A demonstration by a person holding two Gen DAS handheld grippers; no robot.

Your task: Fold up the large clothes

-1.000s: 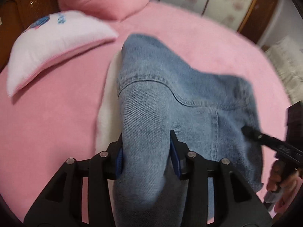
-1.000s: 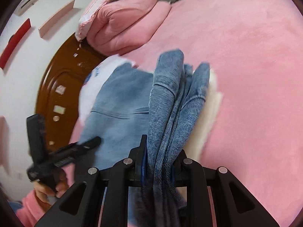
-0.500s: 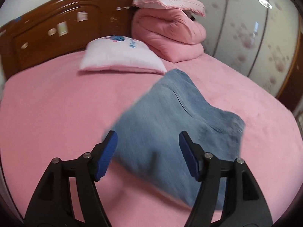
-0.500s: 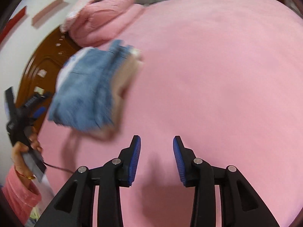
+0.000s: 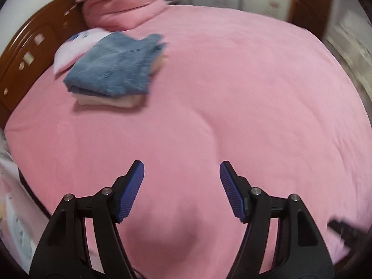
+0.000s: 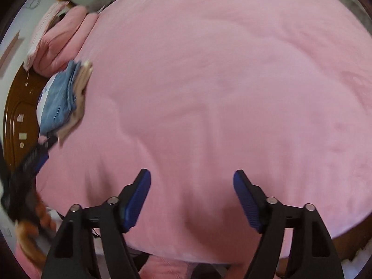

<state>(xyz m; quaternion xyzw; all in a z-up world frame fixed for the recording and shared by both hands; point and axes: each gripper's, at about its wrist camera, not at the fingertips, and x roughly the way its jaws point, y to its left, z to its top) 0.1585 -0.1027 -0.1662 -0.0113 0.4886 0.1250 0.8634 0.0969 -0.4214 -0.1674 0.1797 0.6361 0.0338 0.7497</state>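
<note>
Folded blue denim garment (image 5: 116,67) is lying near the brown wooden headboard (image 5: 30,53), partly on a white pillow (image 5: 76,44).
Left gripper (image 5: 181,186) and right gripper (image 6: 192,194) are hovering spread and empty over the pink bedspread (image 5: 232,93); right jaws just opening.

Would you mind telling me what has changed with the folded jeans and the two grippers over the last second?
Both grippers let go of the folded jeans, which now lie on a cream garment near the pillow. The left gripper and right gripper have pulled back over bare pink bedding; their jaws have just been opening, with nothing between them. The headboard and stacked pink quilt stayed put.
</note>
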